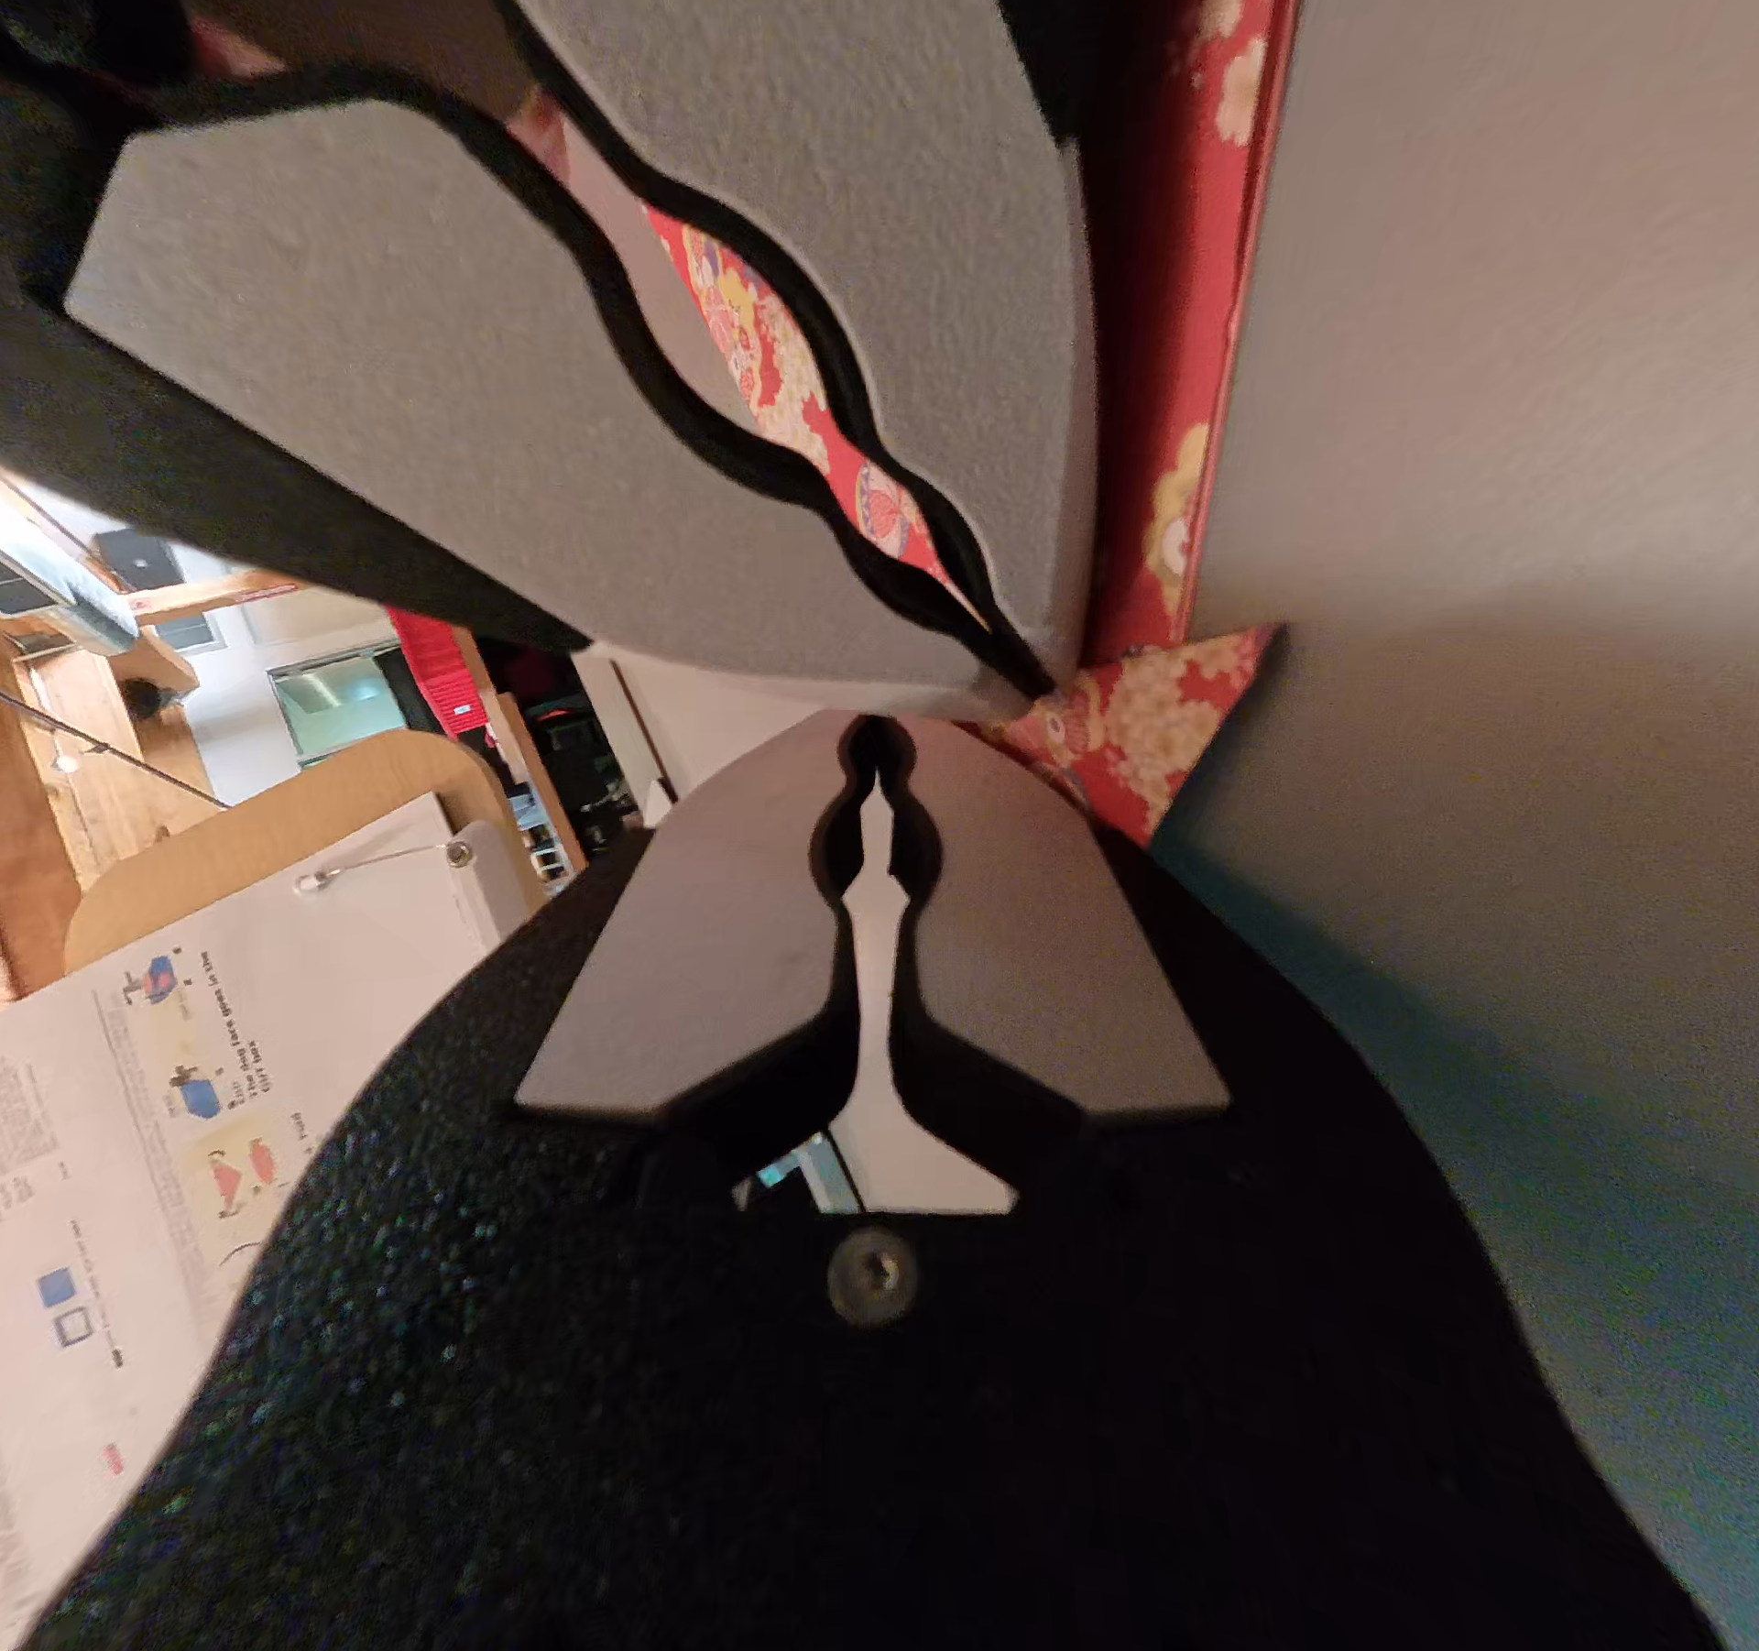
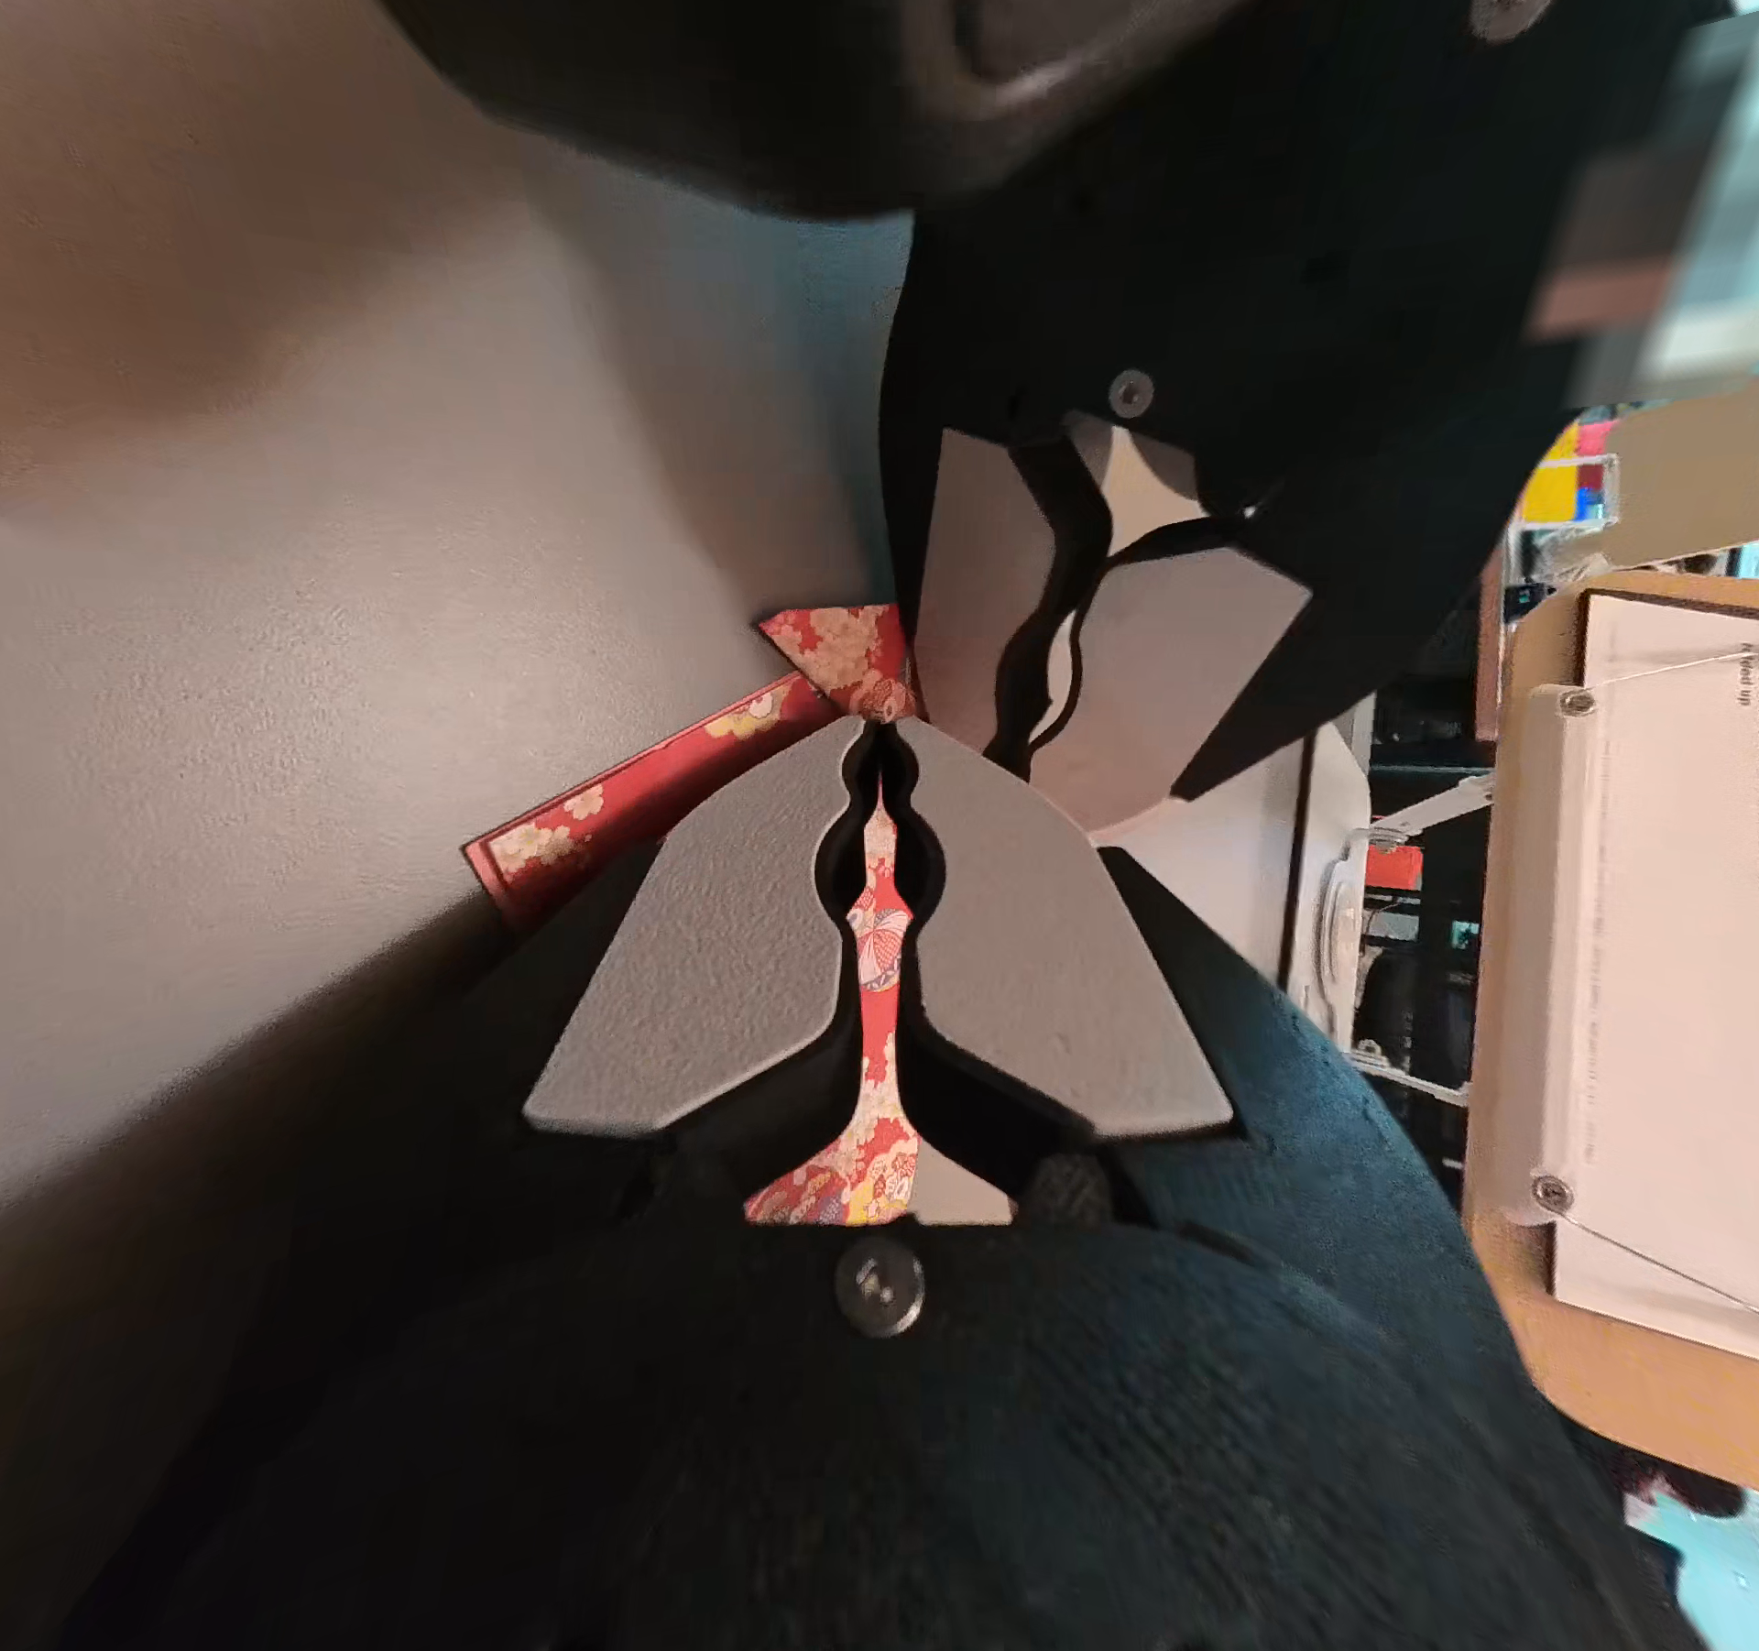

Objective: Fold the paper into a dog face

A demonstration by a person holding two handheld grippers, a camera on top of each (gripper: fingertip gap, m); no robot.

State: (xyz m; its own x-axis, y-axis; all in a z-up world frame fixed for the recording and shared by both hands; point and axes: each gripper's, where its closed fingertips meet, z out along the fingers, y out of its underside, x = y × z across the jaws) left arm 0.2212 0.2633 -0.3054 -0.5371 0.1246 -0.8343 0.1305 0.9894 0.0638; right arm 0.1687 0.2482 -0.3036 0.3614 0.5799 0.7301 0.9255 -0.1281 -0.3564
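Note:
The red flower-patterned paper [image 2: 838, 663] lies partly folded on the grey table [image 2: 286, 511]. A small triangular flap of it stands out, with a long red edge [image 2: 609, 806] beside it. My right gripper [image 2: 880, 731] is shut, its tips pinching the point of that flap, and more paper shows through the slot between its fingers. In the left wrist view the flap [image 1: 1161, 730] meets the right gripper's tips [image 1: 1037, 684]. My left gripper [image 1: 874, 739] is shut just beside them. Only pale surface shows through its slot. It also shows in the right wrist view [image 2: 1014, 753].
A white instruction sheet [image 1: 171, 1148] on a cardboard-backed board stands at the left of the left wrist view. The same kind of board with a white sheet [image 2: 1637, 987] stands at the right of the right wrist view. Shelves and room clutter lie beyond. Left tips to right tips: about 5 centimetres.

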